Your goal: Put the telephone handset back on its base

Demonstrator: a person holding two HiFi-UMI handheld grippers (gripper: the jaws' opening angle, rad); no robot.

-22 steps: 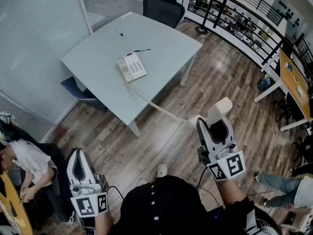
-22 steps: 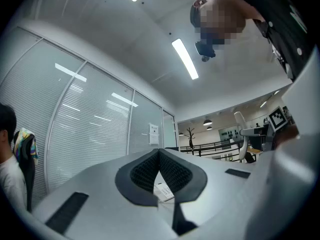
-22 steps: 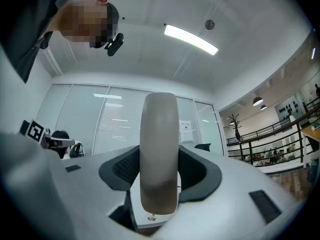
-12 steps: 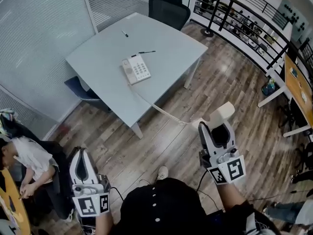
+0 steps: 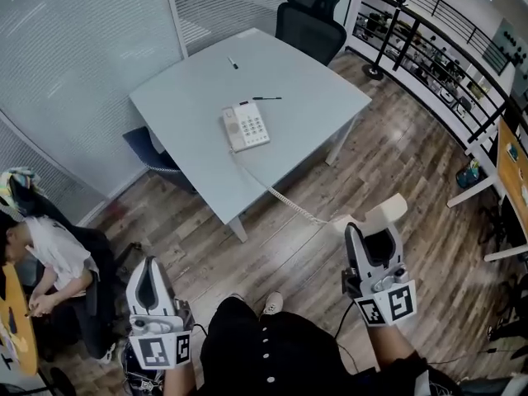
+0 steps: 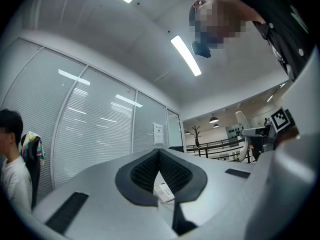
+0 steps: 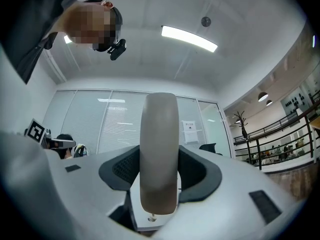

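Note:
The cream telephone base with its keypad lies on the grey table, and also shows small and far off past the left jaws as the base. A coiled cord runs from it off the table edge to the cream handset. My right gripper is shut on the handset, held over the wood floor well short of the table. In the right gripper view the handset stands upright between the dark pads. My left gripper is shut and holds nothing, low at the left; its pads meet.
Two pens lie on the table beyond the base. A black office chair stands at the far corner, a blue seat under the table's left side. A person sits at the left. Glass walls behind, a railing on the right.
The table and phone base sit lower and further right in the head view than before, slightly nearer. Both grippers keep their places in the view; the handset stays in the right one.

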